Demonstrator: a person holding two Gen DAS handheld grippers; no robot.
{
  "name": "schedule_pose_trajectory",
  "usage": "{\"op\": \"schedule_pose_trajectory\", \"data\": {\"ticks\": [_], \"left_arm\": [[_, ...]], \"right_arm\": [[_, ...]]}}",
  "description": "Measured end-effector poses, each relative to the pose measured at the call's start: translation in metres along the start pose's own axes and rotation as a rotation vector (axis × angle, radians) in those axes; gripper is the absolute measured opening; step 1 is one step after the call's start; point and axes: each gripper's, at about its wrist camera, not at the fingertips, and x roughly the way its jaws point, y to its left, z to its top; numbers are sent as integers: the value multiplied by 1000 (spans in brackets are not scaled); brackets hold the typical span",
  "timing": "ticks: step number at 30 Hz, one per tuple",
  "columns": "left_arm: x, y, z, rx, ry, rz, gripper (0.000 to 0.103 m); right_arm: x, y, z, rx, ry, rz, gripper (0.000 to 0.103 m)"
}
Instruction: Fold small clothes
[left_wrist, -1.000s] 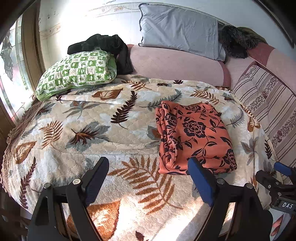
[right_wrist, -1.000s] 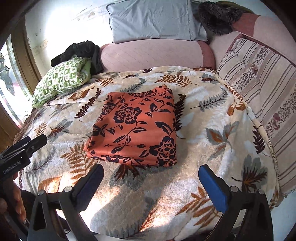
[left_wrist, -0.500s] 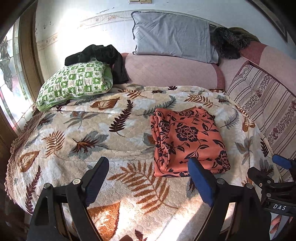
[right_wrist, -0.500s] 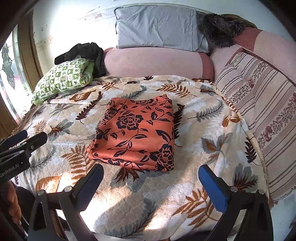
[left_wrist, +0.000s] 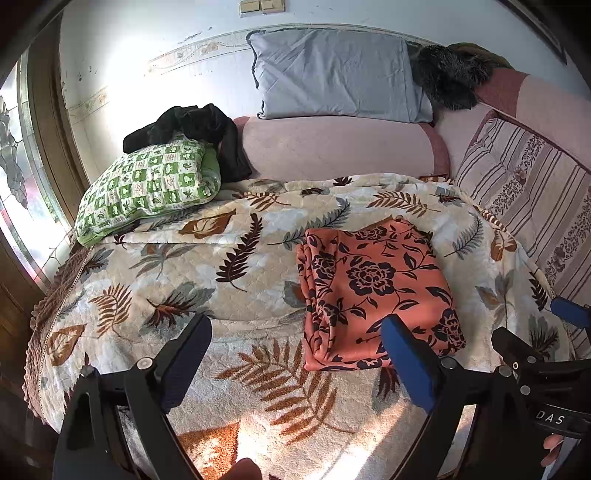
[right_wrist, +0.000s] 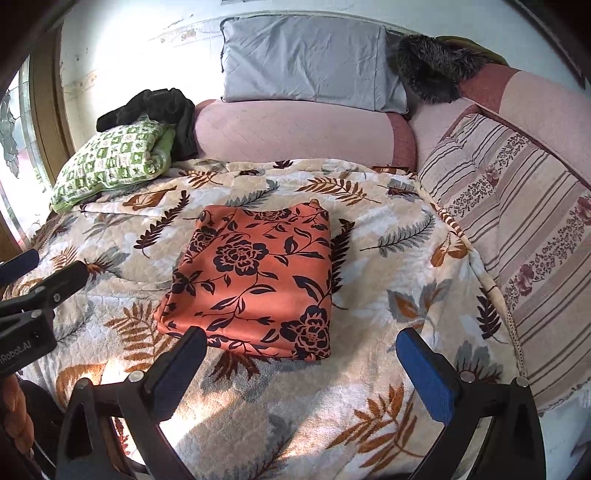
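Observation:
An orange cloth with a dark flower print (left_wrist: 373, 291) lies folded into a rectangle on the leaf-patterned blanket (left_wrist: 207, 266). It also shows in the right wrist view (right_wrist: 255, 277), at the middle of the bed. My left gripper (left_wrist: 295, 354) is open and empty, held above the blanket short of the cloth's near edge. My right gripper (right_wrist: 301, 365) is open and empty, also back from the cloth's near edge. Neither gripper touches the cloth.
A green checked pillow (left_wrist: 147, 188) with a black garment (left_wrist: 199, 129) on it lies at the back left. A grey pillow (left_wrist: 336, 74) leans on the pink bolster (left_wrist: 332, 147). A striped cushion (right_wrist: 517, 229) lines the right side. A window is at the left.
Both grippers have drawn back and up from the bed, so the folded cloth sits farther off in both views. The cloth has not moved.

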Motion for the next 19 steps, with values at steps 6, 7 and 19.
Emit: {"op": "schedule_pose_trajectory", "data": {"ticks": [6,7,19], "left_arm": [[9,-7,2,7,7,5,93],[11,-8,2,8,9,7,93],[25,-12,10,2,-7,-14,93]], "right_arm": [[7,-1,2,10,-1,0,103],[9,-1,3,10,0,0,103],[26,-3,10,12,9,-1,103]]}}
